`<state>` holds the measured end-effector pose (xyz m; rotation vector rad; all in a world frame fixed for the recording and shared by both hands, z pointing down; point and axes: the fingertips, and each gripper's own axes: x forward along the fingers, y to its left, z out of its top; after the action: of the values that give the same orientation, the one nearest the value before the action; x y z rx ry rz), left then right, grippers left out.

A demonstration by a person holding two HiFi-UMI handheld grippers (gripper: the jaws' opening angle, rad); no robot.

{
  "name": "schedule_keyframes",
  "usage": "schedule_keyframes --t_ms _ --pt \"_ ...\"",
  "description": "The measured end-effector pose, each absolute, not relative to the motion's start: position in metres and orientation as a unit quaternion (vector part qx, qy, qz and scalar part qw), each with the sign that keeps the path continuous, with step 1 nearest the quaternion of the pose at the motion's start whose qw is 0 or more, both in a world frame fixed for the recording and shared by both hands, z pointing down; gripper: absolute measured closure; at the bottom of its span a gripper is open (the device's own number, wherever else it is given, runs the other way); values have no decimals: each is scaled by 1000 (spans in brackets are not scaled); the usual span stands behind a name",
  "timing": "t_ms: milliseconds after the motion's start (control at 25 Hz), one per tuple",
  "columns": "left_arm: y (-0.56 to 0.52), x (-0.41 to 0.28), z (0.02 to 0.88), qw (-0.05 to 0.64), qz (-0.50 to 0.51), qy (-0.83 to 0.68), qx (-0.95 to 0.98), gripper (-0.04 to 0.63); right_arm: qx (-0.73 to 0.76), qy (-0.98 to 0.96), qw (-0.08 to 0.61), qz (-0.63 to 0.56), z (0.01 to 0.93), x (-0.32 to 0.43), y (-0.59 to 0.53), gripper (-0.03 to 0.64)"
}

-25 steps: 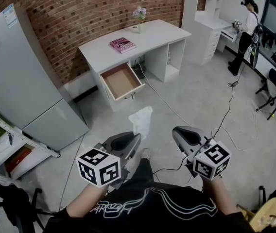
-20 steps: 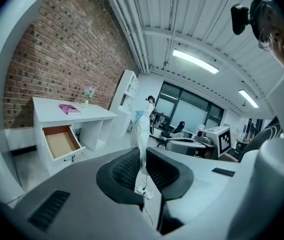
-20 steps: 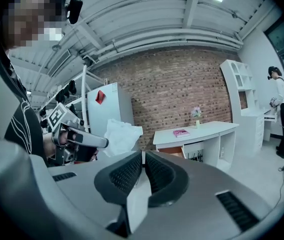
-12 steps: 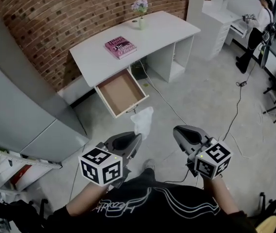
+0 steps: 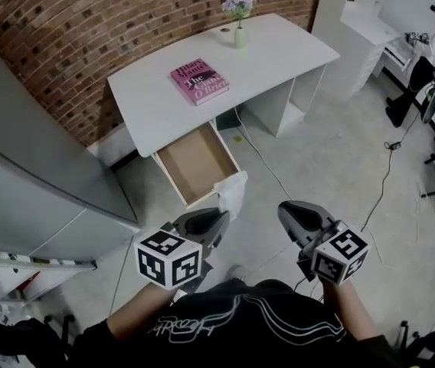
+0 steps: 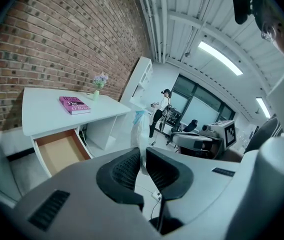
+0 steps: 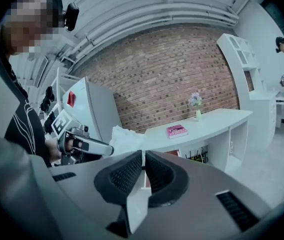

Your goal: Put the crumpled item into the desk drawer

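A white crumpled item (image 5: pixel 232 193) sticks out of my left gripper (image 5: pixel 219 218), which is shut on its lower end. It hangs just in front of the open wooden-bottomed drawer (image 5: pixel 196 162) of the white desk (image 5: pixel 279 52). In the left gripper view the item (image 6: pixel 137 129) rises from between the pads, with the drawer (image 6: pixel 59 151) to the left beyond it. My right gripper (image 5: pixel 286 208) is level with the left, jaws together and nothing in them. In the right gripper view the item (image 7: pixel 124 140) shows at the left gripper's tip (image 7: pixel 107 150).
A pink book (image 5: pixel 199 80) and a small vase of flowers (image 5: pixel 239 21) stand on the desk top. A grey cabinet (image 5: pixel 26 175) is at the left, a brick wall (image 5: pixel 125 14) behind. Cables (image 5: pixel 267 163) run over the floor. A person (image 5: pixel 424 60) stands far right.
The desk and its open drawer have come nearer and lower in the head view. The crumpled item now hangs at the drawer's front edge. Both grippers keep their pose.
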<state>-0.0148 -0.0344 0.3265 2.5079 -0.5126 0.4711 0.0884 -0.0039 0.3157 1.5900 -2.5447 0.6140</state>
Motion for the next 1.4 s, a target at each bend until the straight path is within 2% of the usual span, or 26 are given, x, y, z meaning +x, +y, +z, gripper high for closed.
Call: schedule_keyframes --t_ms 600,1400 --pt "-135 -10 379 289 191 -256 903 546 485 -844 65 220 341 100 -99 568" --pt "-289 2 516 380 257 -332 824 546 421 -849 106 302 431 131 -271 568"
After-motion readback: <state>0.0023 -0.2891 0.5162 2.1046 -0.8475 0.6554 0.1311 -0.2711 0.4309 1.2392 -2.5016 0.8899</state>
